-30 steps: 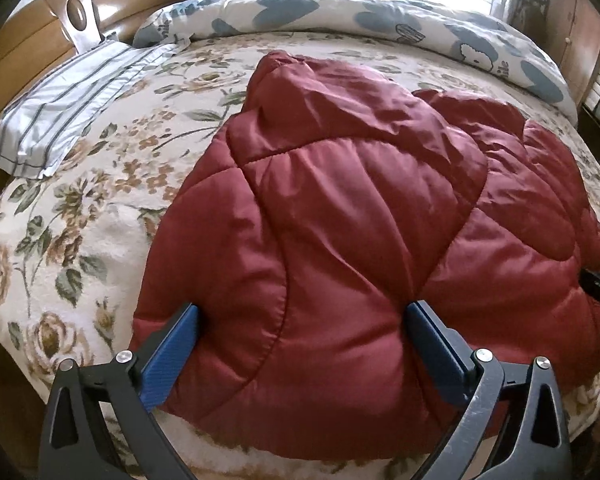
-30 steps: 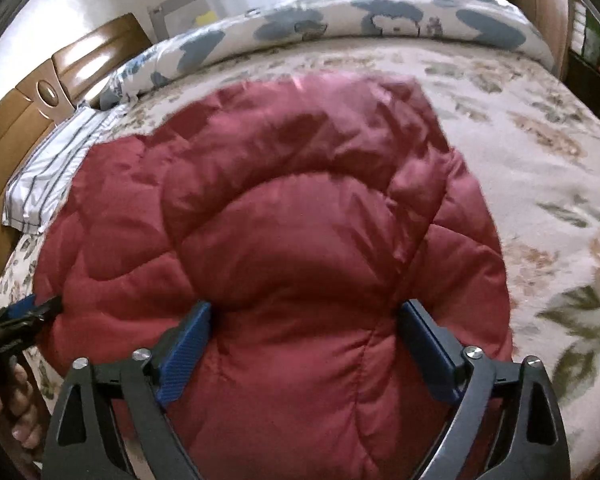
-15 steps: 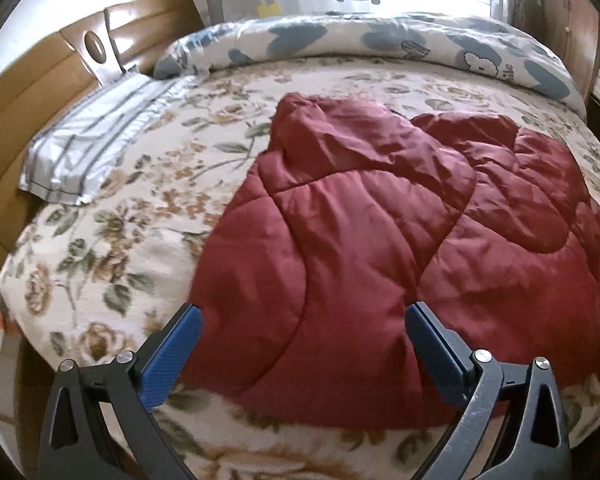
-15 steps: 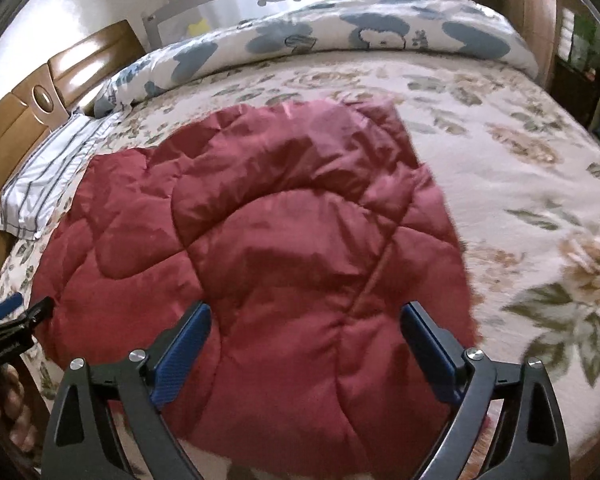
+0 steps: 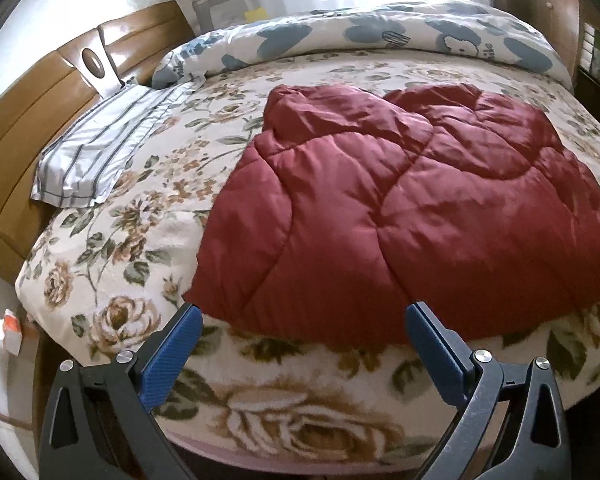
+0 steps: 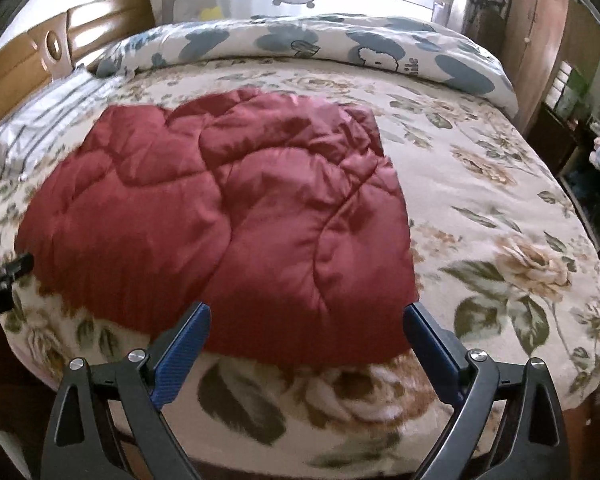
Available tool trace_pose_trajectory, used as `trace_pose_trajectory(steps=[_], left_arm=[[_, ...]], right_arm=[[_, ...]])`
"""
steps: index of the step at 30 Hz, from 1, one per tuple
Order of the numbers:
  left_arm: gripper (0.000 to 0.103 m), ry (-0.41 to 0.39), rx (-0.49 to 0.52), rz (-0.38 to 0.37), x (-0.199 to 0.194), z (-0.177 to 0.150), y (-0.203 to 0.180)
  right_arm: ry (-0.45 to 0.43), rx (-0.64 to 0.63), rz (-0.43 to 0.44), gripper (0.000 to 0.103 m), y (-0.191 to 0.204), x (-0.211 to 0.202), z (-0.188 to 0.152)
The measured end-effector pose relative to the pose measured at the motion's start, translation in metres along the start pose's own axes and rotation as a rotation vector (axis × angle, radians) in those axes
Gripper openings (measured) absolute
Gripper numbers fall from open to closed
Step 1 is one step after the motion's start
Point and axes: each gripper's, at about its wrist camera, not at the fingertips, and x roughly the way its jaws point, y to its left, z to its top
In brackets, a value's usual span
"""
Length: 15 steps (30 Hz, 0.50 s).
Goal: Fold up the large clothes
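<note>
Bedroom light pours from the window at the top of both frames onto a bed (image 5: 148,216) with a floral cover. At the left of the left wrist view, a striped pillow (image 5: 100,152) lies against the wooden headboard (image 5: 28,128). At centre, your red jacket (image 5: 400,208) rests on the bed as a compact padded bundle, no sleeve sticking out that you can see, so the folding looks largely done; whether one more fold is wanted, you must judge. Your left gripper (image 5: 304,344) is spread wide and empty, below the jacket's near edge. Your right gripper (image 6: 308,344) is likewise apart, holding nothing, at the lower centre of its frame. On the rolled duvet (image 6: 300,44) across the top, right of centre, you can read only "ile" beside a cartoon animal; the jacket shows no label.
</note>
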Motion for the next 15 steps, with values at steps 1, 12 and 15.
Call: trace_pose_trajectory(steps=[1,12,15], left_arm=[[0.102,0.001,0.002,-0.005,-0.002,-0.002,-0.001],[0.102,-0.01,0.026,0.002,-0.018,-0.006,-0.002],[0.102,-0.02,0.032,0.014,-0.024,-0.005,-0.001]], right_arm=[[0.003,-0.006,-0.002,0.098,0.003,-0.001,-0.003],[-0.006,-0.052,-0.022,0.098,0.014,-0.017,-0.013],[-0.016,-0.064,-0.036,0.098,0.015,-0.02,-0.01]])
